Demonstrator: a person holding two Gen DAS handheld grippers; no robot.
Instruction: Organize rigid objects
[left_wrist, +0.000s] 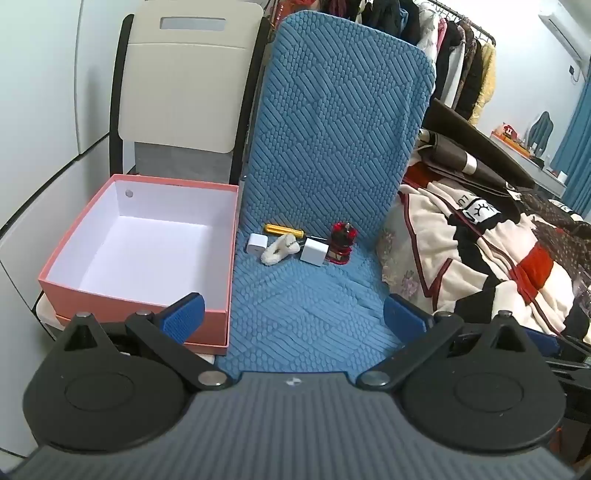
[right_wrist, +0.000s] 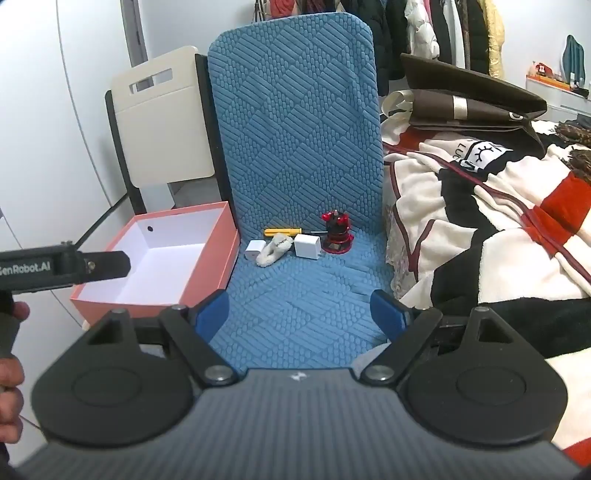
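Observation:
At the back of a blue textured chair seat (left_wrist: 310, 306) lie a yellow screwdriver (left_wrist: 283, 230), a small white charger (left_wrist: 253, 243), a fluffy white item (left_wrist: 277, 251), a larger white charger cube (left_wrist: 314, 250) and a red-and-black figurine (left_wrist: 342, 242). The right wrist view shows the same row: screwdriver (right_wrist: 282, 232), small charger (right_wrist: 253, 251), fluffy item (right_wrist: 274, 252), cube (right_wrist: 306, 246), figurine (right_wrist: 337, 233). An empty pink box (left_wrist: 140, 236) (right_wrist: 162, 258) stands left of the seat. My left gripper (left_wrist: 293, 314) and right gripper (right_wrist: 301, 314) both hang open over the seat's front, well short of the objects.
A cream folding chair (left_wrist: 181, 92) stands behind the box, against a white wall. Right of the seat lies a bed with a cream, red and black blanket (right_wrist: 498, 236) and a brown bag (right_wrist: 469, 96). Clothes hang on a rack (left_wrist: 461, 55) behind. The left gripper's body (right_wrist: 62, 266) and a hand show at the left edge.

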